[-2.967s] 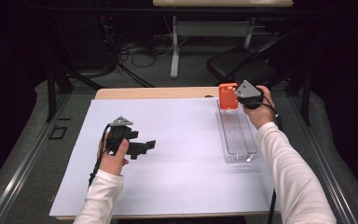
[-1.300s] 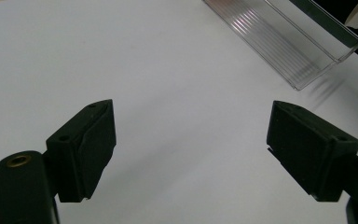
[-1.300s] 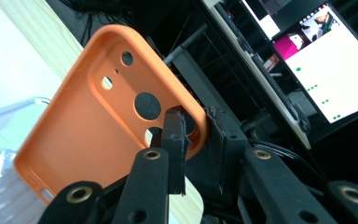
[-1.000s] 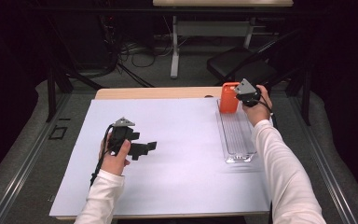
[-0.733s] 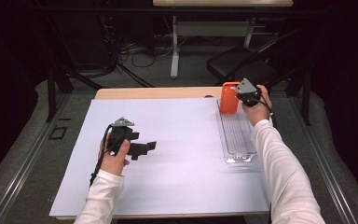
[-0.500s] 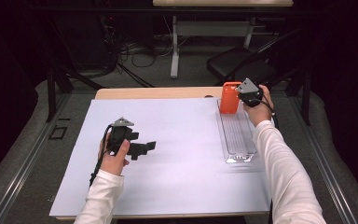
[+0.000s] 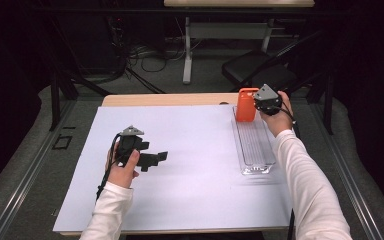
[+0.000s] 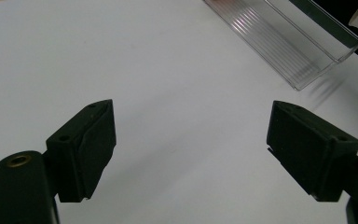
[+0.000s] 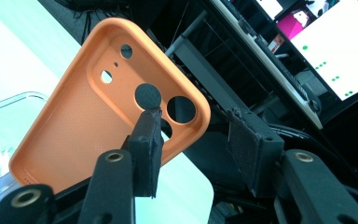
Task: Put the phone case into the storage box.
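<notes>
An orange phone case (image 7: pixel 245 105) stands on end at the far end of a clear plastic tray (image 7: pixel 254 148). My right gripper (image 7: pixel 256 107) is level with it on its right. In the right gripper view the case (image 9: pixel 88 121) shows its inner side and camera holes, and it sits just past the left jaw. The right gripper (image 9: pixel 193 116) has just been opening, and its pads are clear of the case. My left gripper (image 7: pixel 155 160) rests low over the white sheet at the left. In its own view this gripper (image 8: pixel 191 126) is open with nothing between the jaws.
A white sheet (image 7: pixel 190 180) covers most of the wooden table (image 7: pixel 165 100). The tray's near end (image 8: pixel 307 56) appears in the left gripper view. Beyond the table stand a dark chair (image 7: pixel 250 70) and a desk frame with cables. Lit monitors (image 9: pixel 326 42) are farther off.
Neither hand has visibly moved. The orange case stays upright at the tray's far end beside the right gripper.
</notes>
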A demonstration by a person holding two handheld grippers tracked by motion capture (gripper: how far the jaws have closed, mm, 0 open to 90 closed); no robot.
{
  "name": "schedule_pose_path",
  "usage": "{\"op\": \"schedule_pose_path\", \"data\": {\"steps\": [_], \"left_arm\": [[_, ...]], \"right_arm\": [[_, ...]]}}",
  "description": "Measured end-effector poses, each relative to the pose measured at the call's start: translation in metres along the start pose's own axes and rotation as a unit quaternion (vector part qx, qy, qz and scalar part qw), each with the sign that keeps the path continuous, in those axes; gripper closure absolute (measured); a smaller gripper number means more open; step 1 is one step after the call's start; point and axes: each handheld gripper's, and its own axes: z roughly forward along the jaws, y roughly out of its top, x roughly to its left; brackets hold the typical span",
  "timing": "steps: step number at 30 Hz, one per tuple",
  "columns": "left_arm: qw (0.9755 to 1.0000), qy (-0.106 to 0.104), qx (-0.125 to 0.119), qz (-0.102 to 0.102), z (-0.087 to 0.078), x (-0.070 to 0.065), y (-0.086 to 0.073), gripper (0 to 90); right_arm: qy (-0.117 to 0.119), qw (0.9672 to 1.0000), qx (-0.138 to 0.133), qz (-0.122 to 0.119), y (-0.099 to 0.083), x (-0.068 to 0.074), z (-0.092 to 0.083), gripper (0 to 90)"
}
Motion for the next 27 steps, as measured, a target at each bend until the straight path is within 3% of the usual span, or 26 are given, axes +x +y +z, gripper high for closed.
{"op": "schedule_pose_path", "data": {"steps": [8, 15, 17, 19, 22, 27], "left_arm": [[1.0000, 0.002, -0.002, -0.003, -0.001, 0.002, 0.000, 16.2], [1.0000, 0.000, -0.004, -0.002, -0.002, 0.001, 0.000, 16.2], [1.0000, 0.000, -0.004, -0.002, -0.002, 0.002, 0.001, 16.2], [1.0000, 0.000, -0.005, -0.003, -0.002, 0.002, 0.001, 16.1], [1.0000, 0.002, -0.003, -0.001, 0.000, 0.003, 0.002, 16.2], [1.0000, -0.001, -0.007, -0.004, 0.001, 0.006, 0.004, 16.2]], "right_arm": [[0.005, 0.9999, 0.001, 0.015, 0.001, 0.002, -0.001, 48.4], [0.022, 0.9971, 0.017, 0.071, 0.000, 0.001, -0.005, 44.3], [0.027, 0.9938, 0.019, 0.107, 0.000, 0.001, -0.007, 42.1], [0.027, 0.9913, 0.028, 0.126, -0.001, 0.002, -0.008, 38.5], [0.044, 0.9841, 0.050, 0.165, -0.002, 0.002, -0.010, 34.7], [0.055, 0.9782, 0.057, 0.192, -0.001, 0.001, -0.016, 28.1]]}}
